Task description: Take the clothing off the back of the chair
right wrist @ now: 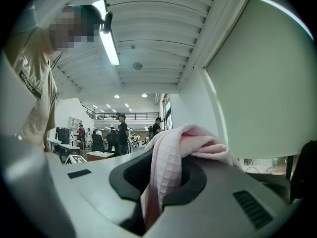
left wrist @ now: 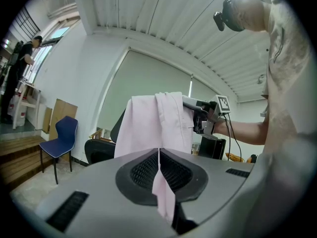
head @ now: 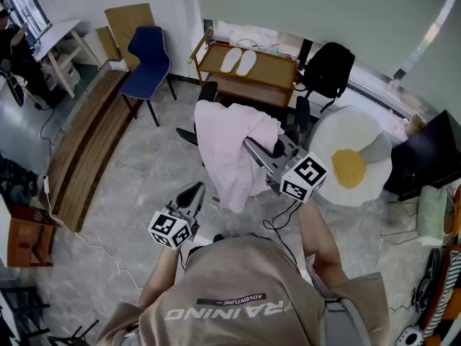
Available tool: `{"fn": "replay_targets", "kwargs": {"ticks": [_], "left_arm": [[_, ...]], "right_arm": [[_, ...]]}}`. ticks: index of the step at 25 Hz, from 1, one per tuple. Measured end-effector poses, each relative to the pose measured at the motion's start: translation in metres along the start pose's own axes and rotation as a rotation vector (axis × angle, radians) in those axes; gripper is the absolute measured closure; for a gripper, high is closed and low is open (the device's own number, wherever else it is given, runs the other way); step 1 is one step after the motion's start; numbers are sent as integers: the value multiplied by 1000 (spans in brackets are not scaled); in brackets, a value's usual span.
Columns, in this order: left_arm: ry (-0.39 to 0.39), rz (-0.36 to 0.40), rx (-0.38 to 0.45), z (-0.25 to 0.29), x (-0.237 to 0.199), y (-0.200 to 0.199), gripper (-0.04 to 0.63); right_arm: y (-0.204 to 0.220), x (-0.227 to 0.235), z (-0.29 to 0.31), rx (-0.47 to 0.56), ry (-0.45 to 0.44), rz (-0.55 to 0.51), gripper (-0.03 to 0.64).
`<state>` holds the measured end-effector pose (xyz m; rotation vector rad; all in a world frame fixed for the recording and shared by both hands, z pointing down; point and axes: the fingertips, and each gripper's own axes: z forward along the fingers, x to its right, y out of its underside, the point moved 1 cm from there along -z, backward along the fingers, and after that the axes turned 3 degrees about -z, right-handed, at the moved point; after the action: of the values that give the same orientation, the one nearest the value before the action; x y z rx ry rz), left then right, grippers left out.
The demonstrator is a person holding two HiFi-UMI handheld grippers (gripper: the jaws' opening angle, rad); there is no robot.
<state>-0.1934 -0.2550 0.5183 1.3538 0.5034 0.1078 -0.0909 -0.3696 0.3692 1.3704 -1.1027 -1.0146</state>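
Note:
A pale pink garment [head: 227, 153] hangs over the back of a black office chair [head: 187, 135]. My right gripper [head: 250, 145] is shut on a bunched fold near the garment's top, and pink cloth [right wrist: 173, 152] fills the space between its jaws. My left gripper [head: 199, 189] is lower and to the left, shut on a thin edge of the garment [left wrist: 153, 125] that runs between its closed jaws [left wrist: 159, 170]. The left gripper view also shows the right gripper [left wrist: 190, 103] at the top of the cloth. The garment hides most of the chair back [left wrist: 118, 128].
A blue chair [head: 148, 60] stands at the back left beside a wooden platform [head: 86, 150]. Behind the chair is a wooden trolley [head: 270, 71] with white slippers, and a second black chair [head: 328, 67]. An egg-shaped cushion [head: 349, 164] lies to the right. Cables cross the floor.

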Motion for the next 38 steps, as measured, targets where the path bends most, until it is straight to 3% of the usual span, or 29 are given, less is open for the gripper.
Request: {"fn": "replay_targets", "kwargs": {"ticks": [17,31,38], "left_arm": [[27,-17,-16,-17,-7,7,574],[195,3,-67,-9,1,8,574],[264,5,-96,-17,24,26,574]], "right_arm": [[-60,19,-15,133,134,-68,558],[-77,-8,-52,149,283,-119,559],[-81,-40,-83,151,328,-145,558]]}}
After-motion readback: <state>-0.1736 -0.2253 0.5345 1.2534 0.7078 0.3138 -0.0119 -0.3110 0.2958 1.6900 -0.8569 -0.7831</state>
